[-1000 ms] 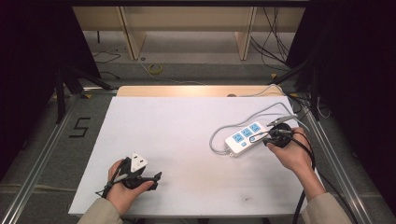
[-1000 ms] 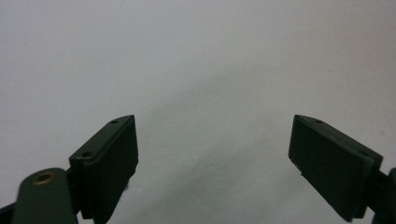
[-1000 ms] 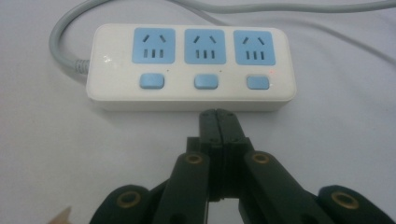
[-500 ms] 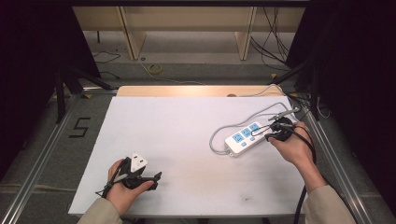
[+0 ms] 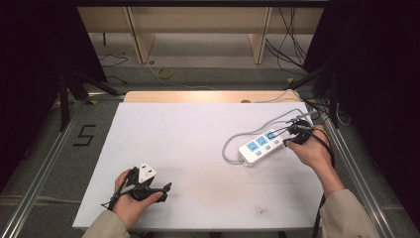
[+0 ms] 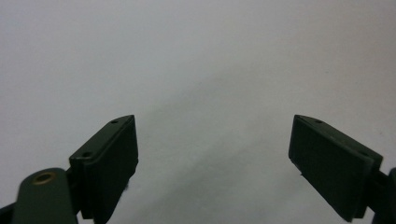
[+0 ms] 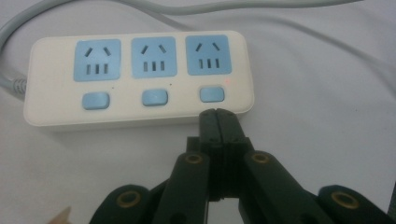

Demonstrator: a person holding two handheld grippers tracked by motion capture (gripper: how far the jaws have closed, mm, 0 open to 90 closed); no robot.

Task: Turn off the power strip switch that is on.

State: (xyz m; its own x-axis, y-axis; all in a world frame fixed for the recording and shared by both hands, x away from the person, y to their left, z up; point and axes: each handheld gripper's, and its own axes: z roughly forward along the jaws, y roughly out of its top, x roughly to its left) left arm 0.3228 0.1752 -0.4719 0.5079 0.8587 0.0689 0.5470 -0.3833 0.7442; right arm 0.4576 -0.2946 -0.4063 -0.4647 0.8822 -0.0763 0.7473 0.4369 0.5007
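On the right half of the white table [image 5: 198, 148], my pressed-together right gripper [image 7: 217, 113] sits at the power strip's [image 7: 135, 77] near edge, just below the end switch [image 7: 212, 94].
Largest risk, I judge: the light strip skids on its grey cable [image 5: 233, 148] under a push. Smaller: the tips slip off that small button. My left gripper [image 6: 212, 154] gapes wide, holding nothing, at the near left.

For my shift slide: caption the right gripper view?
Shut right gripper poised at the power strip, beside its end switch.
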